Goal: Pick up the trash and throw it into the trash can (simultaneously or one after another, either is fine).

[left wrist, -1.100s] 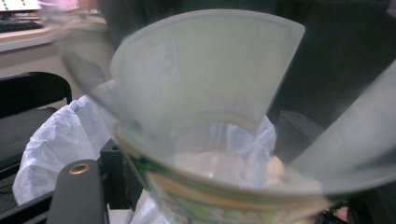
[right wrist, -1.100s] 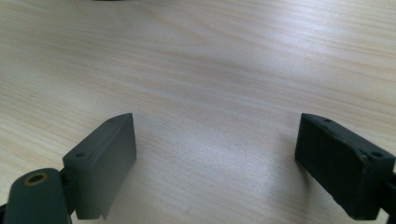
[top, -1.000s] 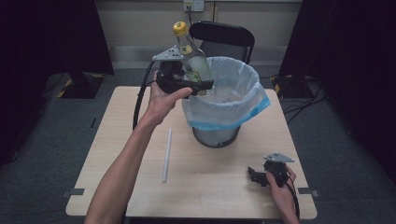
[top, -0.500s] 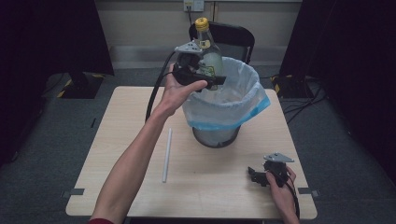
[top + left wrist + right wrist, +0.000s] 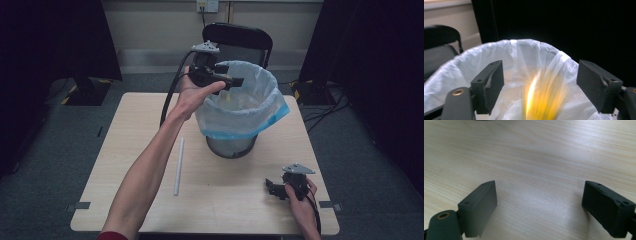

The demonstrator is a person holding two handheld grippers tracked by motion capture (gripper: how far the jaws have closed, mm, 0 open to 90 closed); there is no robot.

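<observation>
My left gripper (image 5: 235,80) is held level over the near-left rim of a grey bin (image 5: 232,147) lined with a white bag (image 5: 240,117) that has a blue hem. Its jaws have just been opening and stand wide apart, pressing on nothing. In the left gripper view a yellow blurred streak, the bottle (image 5: 536,100), is low between the jaws of that gripper (image 5: 540,72), in front of the bag's inner wall (image 5: 524,52). My right gripper (image 5: 270,187) rests open on the table at the front right. Bare wood lies between the jaws of that gripper (image 5: 539,192).
A thin white rod (image 5: 178,165) lies on the wooden table (image 5: 125,130) left of the bin. A black chair (image 5: 237,42) stands behind the table's far edge. Cables lie on the floor at the right.
The left gripper carried the bottle to the right, over the bin, and its jaws opened. The bottle has left the jaws and is dropping into the bag. The right hand kept still.
</observation>
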